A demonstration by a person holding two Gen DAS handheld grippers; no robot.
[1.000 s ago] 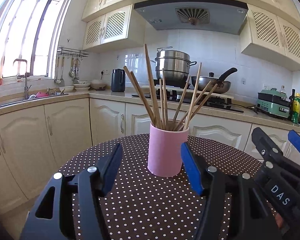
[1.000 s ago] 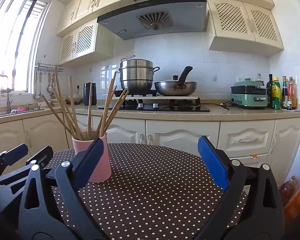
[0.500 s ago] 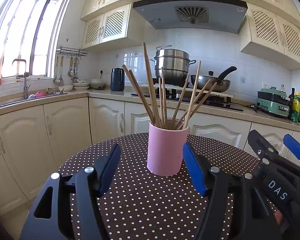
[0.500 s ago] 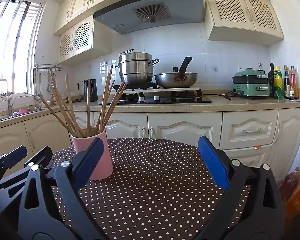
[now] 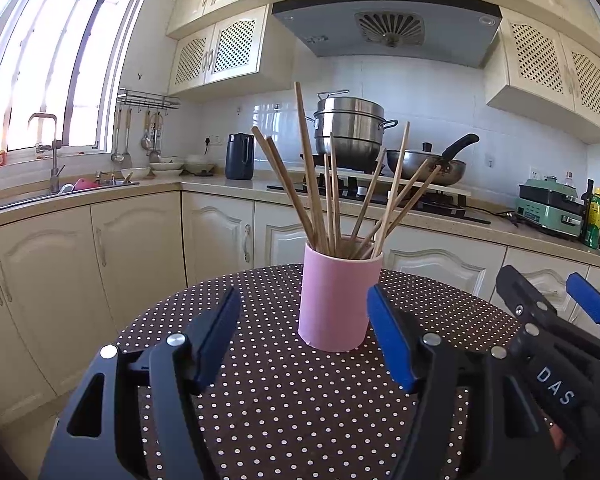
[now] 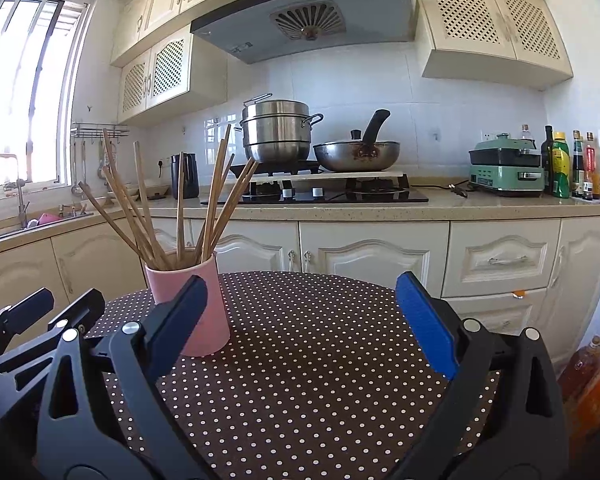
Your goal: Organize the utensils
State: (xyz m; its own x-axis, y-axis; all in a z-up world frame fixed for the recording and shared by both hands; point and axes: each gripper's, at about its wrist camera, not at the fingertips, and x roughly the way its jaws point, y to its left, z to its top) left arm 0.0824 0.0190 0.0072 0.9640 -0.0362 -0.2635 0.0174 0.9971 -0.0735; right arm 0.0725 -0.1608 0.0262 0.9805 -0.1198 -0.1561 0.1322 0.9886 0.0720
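Pink cup [image 5: 338, 300] of chopsticks [image 5: 332, 196] stands on the dotted table [image 5: 300, 400]; left hand-held gripper [image 5: 304, 340] and right hand-held gripper [image 6: 300, 324] both gape, holding nothing.

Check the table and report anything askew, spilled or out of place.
Nothing is spilled or damaged. The pink cylindrical cup stands upright on the brown polka-dot round table. The wooden chopsticks inside it fan out at uneven angles rather than standing bundled, the only untidy thing. Both tongs are open and empty.
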